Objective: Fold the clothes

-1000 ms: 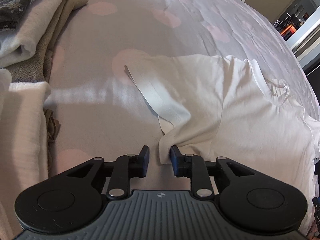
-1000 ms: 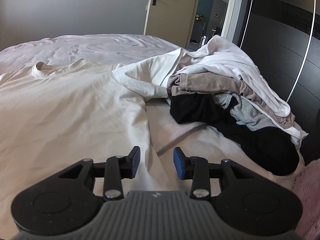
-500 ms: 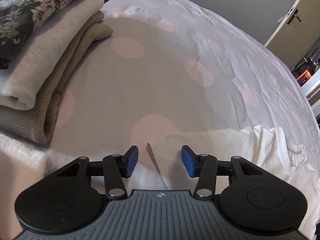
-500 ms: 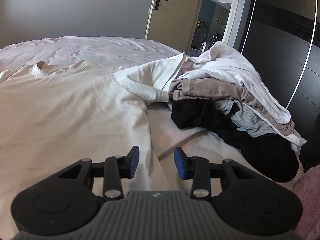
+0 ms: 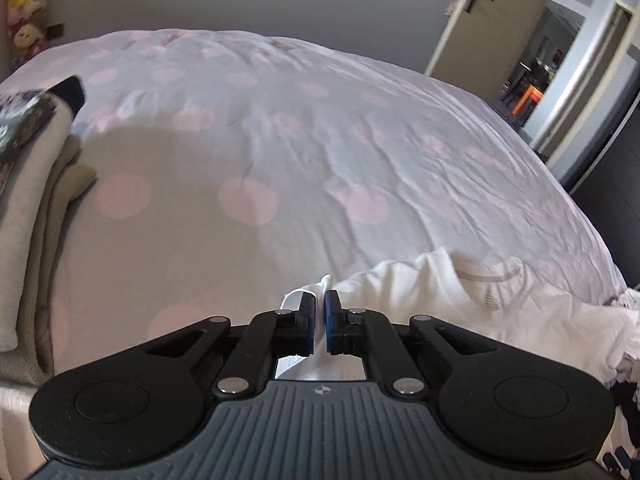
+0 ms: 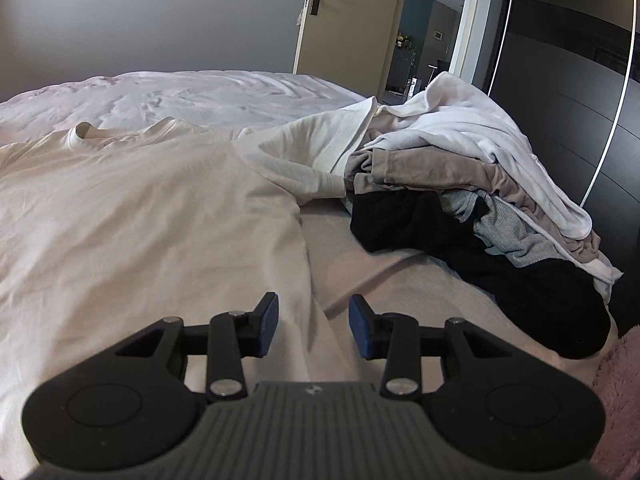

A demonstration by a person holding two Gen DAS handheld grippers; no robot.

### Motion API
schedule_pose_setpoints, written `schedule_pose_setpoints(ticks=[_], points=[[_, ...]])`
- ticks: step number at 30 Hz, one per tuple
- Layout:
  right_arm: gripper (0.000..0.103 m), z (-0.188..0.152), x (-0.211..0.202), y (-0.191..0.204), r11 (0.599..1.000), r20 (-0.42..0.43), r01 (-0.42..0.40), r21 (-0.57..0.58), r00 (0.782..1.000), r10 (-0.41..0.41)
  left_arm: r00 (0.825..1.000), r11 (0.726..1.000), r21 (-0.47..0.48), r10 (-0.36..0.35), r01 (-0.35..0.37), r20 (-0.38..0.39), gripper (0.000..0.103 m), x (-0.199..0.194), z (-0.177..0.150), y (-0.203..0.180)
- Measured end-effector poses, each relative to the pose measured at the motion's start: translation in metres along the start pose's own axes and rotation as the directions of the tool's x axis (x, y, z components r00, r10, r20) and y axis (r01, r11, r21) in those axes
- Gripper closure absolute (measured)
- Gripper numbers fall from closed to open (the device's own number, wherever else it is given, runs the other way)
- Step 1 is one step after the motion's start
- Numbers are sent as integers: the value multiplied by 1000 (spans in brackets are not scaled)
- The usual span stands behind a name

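A white T-shirt [image 6: 140, 208] lies spread on the bed, collar away from me. In the left wrist view the shirt [image 5: 460, 296] shows to the right. My left gripper [image 5: 319, 320] is shut on the edge of its left sleeve, white cloth pinched between the blue pads. My right gripper [image 6: 313, 324] is open and empty, low over the shirt's right side seam near the hem. The shirt's right sleeve [image 6: 304, 160] rests against the clothes pile.
A pile of unfolded clothes [image 6: 480, 184], white, beige, grey and black, lies at the right. A stack of folded clothes [image 5: 28, 200] stands at the left. The bed has a pink-dotted cover [image 5: 280, 152]. A door [image 6: 352, 16] and dark wardrobe [image 6: 568, 60] stand behind.
My left gripper went forward to the left sleeve, opened around it, then shut on its edge; its view tilted up. My right gripper stayed open and barely moved.
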State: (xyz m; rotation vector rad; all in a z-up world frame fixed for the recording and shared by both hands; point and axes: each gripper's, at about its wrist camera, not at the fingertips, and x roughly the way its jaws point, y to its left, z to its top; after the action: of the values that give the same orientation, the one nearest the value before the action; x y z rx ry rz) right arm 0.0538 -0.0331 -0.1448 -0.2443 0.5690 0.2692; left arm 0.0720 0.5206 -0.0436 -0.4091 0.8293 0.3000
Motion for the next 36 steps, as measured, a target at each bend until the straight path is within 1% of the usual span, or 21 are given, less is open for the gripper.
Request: schedule_pose_setpoints(ticks=[3, 5, 9, 13, 14, 15, 17, 19, 20, 21, 23, 25, 27, 30, 32, 36], points=[[61, 1, -3, -3, 1000, 12, -7, 13, 1000, 7, 999, 996, 81, -16, 20, -46, 100, 10, 1, -40], [61, 2, -4, -4, 1000, 19, -10, 22, 1000, 10, 997, 992, 124, -23, 33, -79, 100, 25, -4, -64], [61, 2, -6, -7, 999, 30, -19, 30, 999, 18, 984, 985, 156, -44, 71, -171, 99, 59, -24, -96], [61, 3, -6, -7, 999, 40, -29, 30, 999, 27, 965, 984, 161, -33, 77, -259, 98, 90, -47, -109], [61, 3, -6, -7, 999, 43, -31, 30, 999, 30, 961, 985, 157, -28, 74, -275, 93, 95, -51, -109], [61, 3, -7, -8, 999, 45, -34, 30, 998, 32, 959, 987, 149, -22, 67, -282, 85, 98, -54, -107], [61, 3, -7, -8, 999, 51, -39, 30, 998, 37, 958, 990, 131, -17, 57, -287, 81, 98, -58, -103], [60, 4, -7, -8, 999, 56, -44, 30, 998, 42, 967, 991, 110, -39, 69, -250, 79, 82, -56, -97], [61, 4, -7, -8, 998, 59, -46, 30, 997, 45, 973, 992, 105, -48, 73, -226, 74, 72, -55, -94], [61, 4, -6, -8, 999, 52, -43, 29, 998, 42, 980, 991, 108, -52, 73, -193, 67, 60, -52, -91], [60, 4, -4, -7, 999, 34, -39, 29, 999, 38, 990, 992, 115, -34, 50, -136, 61, 38, -48, -82], [60, 3, -2, -6, 999, 22, -45, 26, 999, 45, 995, 993, 122, 4, 8, -98, 61, 22, -46, -68], [60, 2, -2, -4, 998, 16, -54, 20, 998, 54, 996, 992, 118, 46, -36, -79, 61, 12, -50, -51], [60, 1, -2, -1, 998, 10, -66, 12, 998, 66, 991, 995, 52, 87, -81, -106, 61, 11, -65, -22], [60, 0, -1, 2, 998, 4, -69, 7, 998, 69, 988, 996, -2, 84, -85, -129, 61, 15, -75, -5], [60, -2, 1, 5, 998, -7, -70, -8, 998, 70, 986, 989, -139, 27, -50, -164, 61, 29, -92, 21]])
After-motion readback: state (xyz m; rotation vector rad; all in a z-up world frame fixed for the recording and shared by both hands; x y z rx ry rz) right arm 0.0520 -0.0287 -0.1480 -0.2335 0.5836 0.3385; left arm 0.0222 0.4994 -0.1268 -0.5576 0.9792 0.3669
